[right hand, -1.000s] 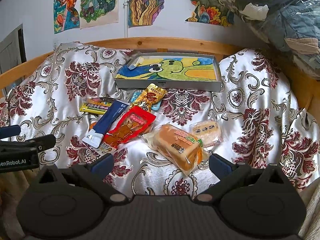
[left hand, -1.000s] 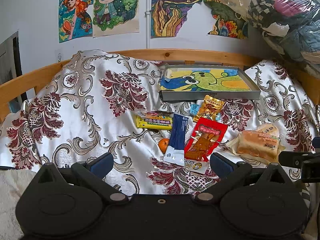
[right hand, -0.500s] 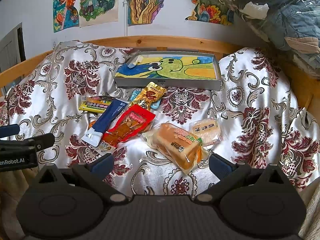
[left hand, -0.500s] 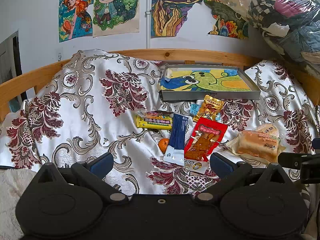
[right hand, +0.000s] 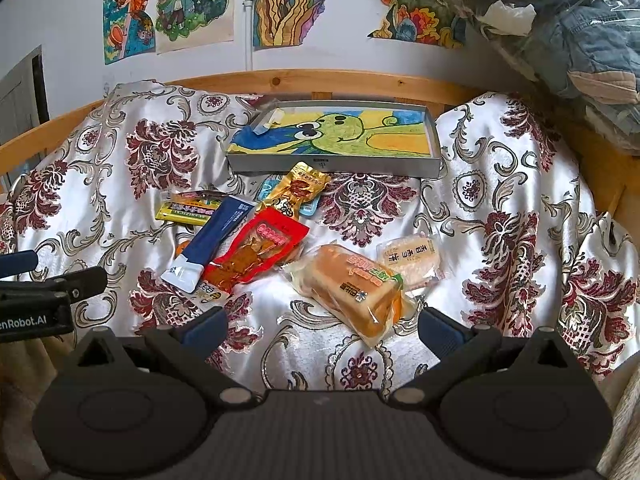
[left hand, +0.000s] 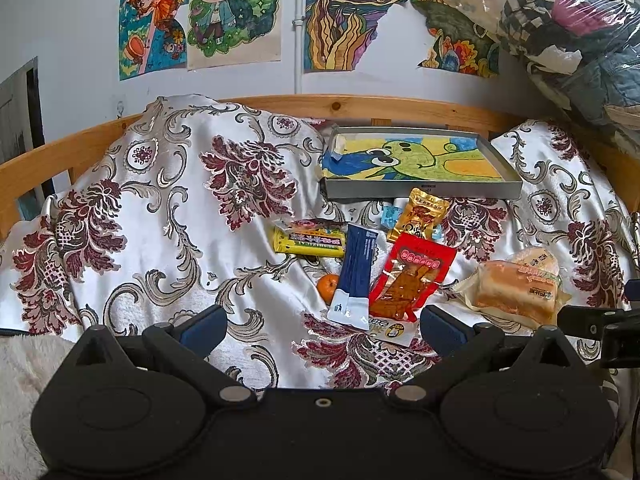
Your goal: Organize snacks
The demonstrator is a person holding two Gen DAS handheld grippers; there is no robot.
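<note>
Both pairs of blue-padded fingers are spread wide and hold nothing. The right gripper [right hand: 322,330] hangs low over the silver cloth with dark red flowers [right hand: 500,184], and the left gripper [left hand: 320,328] does the same more to the left.

All snacks lie loose on this cloth, none yet inside the shallow grey tray with a green crayon drawing on its floor [right hand: 435,148], which stands behind them near the wooden rail. The wrapped orange-brown bread loaf [right hand: 352,288] lies just in front of the right gripper, nearly between its pads, with its long axis going diagonal, from far-left to near-right. So I judge the right hand is the nearer one for it, and the wrist should turn a little to close across the short side. A small pale cake packet [right hand: 412,258] touches the loaf at its far right side.

For the left hand, the dark blue flat pouch [left hand: 356,276] and the red transparent snack bag [left hand: 412,280] are nearest, overlapping. The tray floor is free, and the path over the pile looks open.
</note>
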